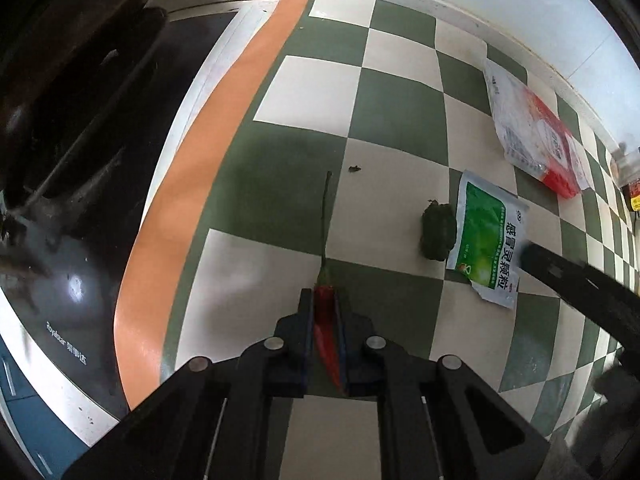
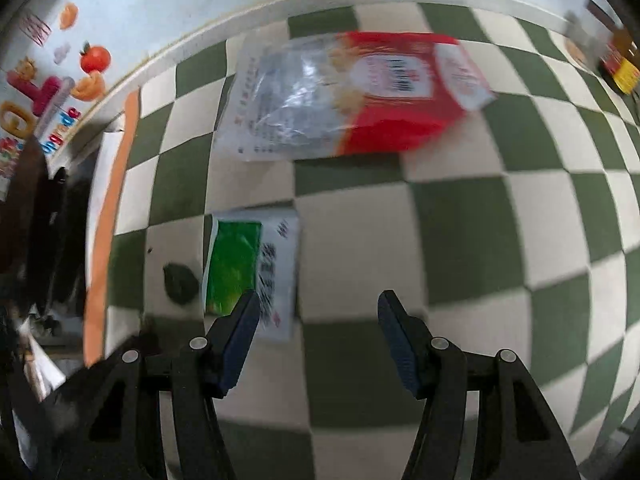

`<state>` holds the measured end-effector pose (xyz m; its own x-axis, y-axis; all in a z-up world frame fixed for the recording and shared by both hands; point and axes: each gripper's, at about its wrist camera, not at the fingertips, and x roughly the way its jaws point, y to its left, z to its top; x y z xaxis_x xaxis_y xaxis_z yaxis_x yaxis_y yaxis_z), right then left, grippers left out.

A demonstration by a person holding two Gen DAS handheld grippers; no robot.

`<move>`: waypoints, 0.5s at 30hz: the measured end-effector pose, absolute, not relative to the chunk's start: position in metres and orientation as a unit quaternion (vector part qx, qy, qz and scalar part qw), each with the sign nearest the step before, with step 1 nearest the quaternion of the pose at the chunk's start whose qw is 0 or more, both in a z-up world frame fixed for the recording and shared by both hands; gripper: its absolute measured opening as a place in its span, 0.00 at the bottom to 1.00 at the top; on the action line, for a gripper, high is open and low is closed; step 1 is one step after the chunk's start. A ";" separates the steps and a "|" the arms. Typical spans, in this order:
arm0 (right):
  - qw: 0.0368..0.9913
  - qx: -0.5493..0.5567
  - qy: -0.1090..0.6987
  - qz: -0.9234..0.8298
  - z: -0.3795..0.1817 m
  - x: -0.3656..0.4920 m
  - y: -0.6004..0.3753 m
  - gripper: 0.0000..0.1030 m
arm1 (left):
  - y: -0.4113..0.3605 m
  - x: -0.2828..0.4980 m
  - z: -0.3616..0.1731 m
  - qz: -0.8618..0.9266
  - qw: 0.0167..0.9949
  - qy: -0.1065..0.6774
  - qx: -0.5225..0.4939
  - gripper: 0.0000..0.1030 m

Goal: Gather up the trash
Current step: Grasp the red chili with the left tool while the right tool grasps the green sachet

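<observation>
while the left gripper (image 1: 323, 300) has its fingers clamped on the red chili (image 1: 326, 320) over the checkered floor (image 1: 380, 208), its long stem points away from them — the right gripper (image 2: 318, 300) stands open, empty, beside the green sachet (image 2: 252, 268).

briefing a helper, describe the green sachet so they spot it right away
On the green-and-cream checked floor, find the red and clear bag by the wall. Nearer lies the green sachet, flat beside a dark green lump: only it has a bright green panel.
</observation>
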<state>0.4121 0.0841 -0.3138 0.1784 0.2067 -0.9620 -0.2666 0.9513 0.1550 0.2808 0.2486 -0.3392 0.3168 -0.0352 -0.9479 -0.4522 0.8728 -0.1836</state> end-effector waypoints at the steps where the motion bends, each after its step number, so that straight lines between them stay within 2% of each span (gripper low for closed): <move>1: 0.768 -0.030 0.621 0.155 -0.317 0.414 0.092 0.66 | 0.249 0.280 -0.340 0.137 0.782 0.570 -0.212 0.07; 8: 0.784 -0.143 0.582 0.162 -0.333 0.403 0.152 0.67 | 0.248 0.273 -0.338 0.142 0.782 0.572 -0.203 0.07; 10: 0.791 -0.146 0.571 0.167 -0.334 0.399 0.155 0.55 | 0.251 0.276 -0.338 0.155 0.776 0.578 -0.200 0.07; 11: 0.794 -0.149 0.564 0.169 -0.334 0.397 0.156 0.45 | 0.251 0.275 -0.338 0.160 0.774 0.580 -0.197 0.07; 12: 0.795 -0.155 0.561 0.170 -0.335 0.396 0.157 0.21 | 0.250 0.274 -0.337 0.161 0.774 0.580 -0.194 0.07; 13: 0.794 -0.158 0.561 0.173 -0.336 0.396 0.156 0.01 | 0.249 0.273 -0.337 0.166 0.773 0.581 -0.192 0.07; 15: 0.794 -0.158 0.558 0.181 -0.338 0.394 0.153 0.01 | 0.248 0.269 -0.336 0.166 0.772 0.582 -0.194 0.07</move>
